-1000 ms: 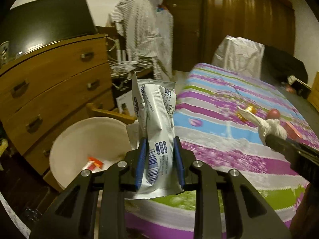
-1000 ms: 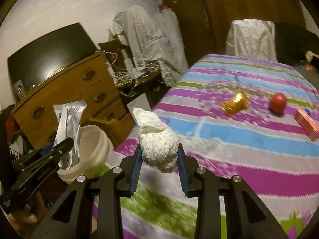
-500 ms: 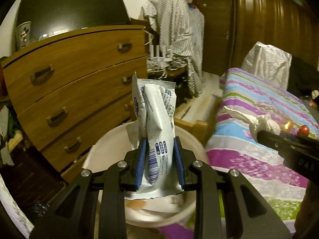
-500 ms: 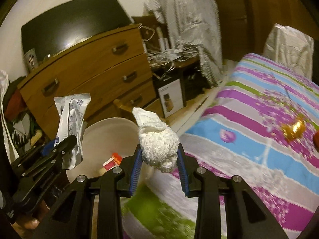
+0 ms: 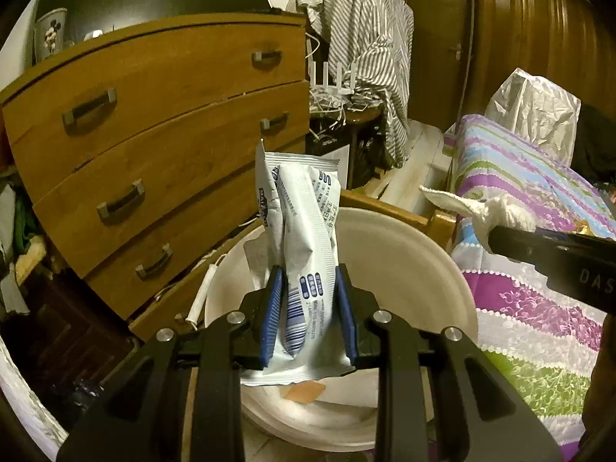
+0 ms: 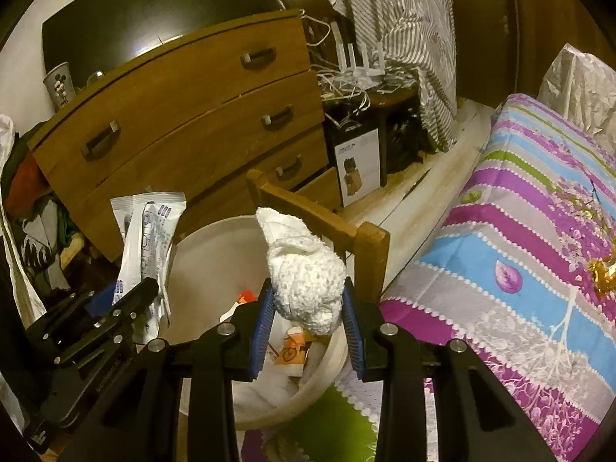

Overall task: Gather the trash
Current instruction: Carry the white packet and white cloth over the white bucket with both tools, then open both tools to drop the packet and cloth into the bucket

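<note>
Left gripper (image 5: 308,310) clamping an upright white-and-blue wrapper (image 5: 304,238) over the white bin (image 5: 415,254), right gripper (image 6: 308,321) pinching a crumpled white tissue wad (image 6: 304,269) above the same bin's rim, wooden dresser (image 5: 154,146) standing behind, striped bedspread (image 6: 519,250) lying just beside the bin.

A lived-in bedroom in a home. A bed (image 6: 539,238) with a quilt striped purple, blue and green fills the view from 3 to 5 o'clock. At 10 o'clock stands a wooden dresser (image 5: 154,146) with a dark TV (image 6: 146,19) and a cartoon-mouse cup (image 6: 59,84) on top. Striped clothes (image 5: 358,50) hang at 12 o'clock over a small stand heaped with white cables (image 6: 346,81). A dark wooden door (image 5: 442,38) and wardrobe (image 5: 531,30) close the back at 1 o'clock. A white bin (image 5: 404,254) sits on the floor between dresser and bed.
</note>
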Available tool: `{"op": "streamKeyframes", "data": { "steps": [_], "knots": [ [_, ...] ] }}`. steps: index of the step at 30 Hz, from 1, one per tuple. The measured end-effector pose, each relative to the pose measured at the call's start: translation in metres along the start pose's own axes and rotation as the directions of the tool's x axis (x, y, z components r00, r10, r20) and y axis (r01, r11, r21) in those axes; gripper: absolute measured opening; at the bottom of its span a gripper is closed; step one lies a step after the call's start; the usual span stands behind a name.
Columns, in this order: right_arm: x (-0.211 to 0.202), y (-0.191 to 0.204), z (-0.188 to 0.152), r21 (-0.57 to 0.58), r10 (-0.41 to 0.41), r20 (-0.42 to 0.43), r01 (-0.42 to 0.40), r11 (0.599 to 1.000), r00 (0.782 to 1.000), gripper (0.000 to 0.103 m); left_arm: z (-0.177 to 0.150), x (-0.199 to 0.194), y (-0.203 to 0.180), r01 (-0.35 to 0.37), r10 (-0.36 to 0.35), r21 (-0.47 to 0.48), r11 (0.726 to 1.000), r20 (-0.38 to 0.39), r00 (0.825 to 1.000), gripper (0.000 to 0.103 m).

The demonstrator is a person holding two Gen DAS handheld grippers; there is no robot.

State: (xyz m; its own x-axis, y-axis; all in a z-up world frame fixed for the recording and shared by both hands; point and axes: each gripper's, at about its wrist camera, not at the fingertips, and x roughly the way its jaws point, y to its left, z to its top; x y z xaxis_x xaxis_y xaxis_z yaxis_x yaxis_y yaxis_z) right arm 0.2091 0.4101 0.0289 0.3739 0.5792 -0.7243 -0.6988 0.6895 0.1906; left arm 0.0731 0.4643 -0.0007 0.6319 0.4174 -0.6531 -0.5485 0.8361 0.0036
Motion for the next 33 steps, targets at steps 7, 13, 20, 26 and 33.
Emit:
{"op": "streamKeyframes", "data": {
  "steps": [7,13,20,26,33],
  "knots": [
    [0.0062,-0.0038,-0.0038,0.005,-0.011,-0.019,0.011,1.0,1.0,0.035,-0.0026,0.0053,0.0032,0.002,-0.002,-0.005,1.0,-0.009,1.0,0.026],
    [0.0076,-0.0037,-0.0054,0.004,-0.007,-0.023,0.007,1.0,1.0,0.035,-0.0034,0.007,0.0045,0.003,-0.004,-0.004,1.0,-0.011,1.0,0.026],
    [0.009,0.0003,-0.0052,0.001,-0.004,-0.024,0.004,1.0,1.0,0.035,-0.0068,0.0094,0.0041,0.004,-0.004,-0.005,1.0,-0.015,1.0,0.027],
    [0.0112,0.0025,-0.0035,-0.003,-0.007,-0.025,0.007,1.0,1.0,0.035,-0.0102,0.0107,0.0027,0.005,-0.005,-0.008,1.0,-0.018,1.0,0.027],
    [0.0104,0.0048,0.0004,-0.009,-0.012,-0.016,0.012,1.0,1.0,0.035,-0.0106,0.0109,0.0027,0.005,-0.005,-0.012,1.0,-0.019,1.0,0.027]
  ]
}}
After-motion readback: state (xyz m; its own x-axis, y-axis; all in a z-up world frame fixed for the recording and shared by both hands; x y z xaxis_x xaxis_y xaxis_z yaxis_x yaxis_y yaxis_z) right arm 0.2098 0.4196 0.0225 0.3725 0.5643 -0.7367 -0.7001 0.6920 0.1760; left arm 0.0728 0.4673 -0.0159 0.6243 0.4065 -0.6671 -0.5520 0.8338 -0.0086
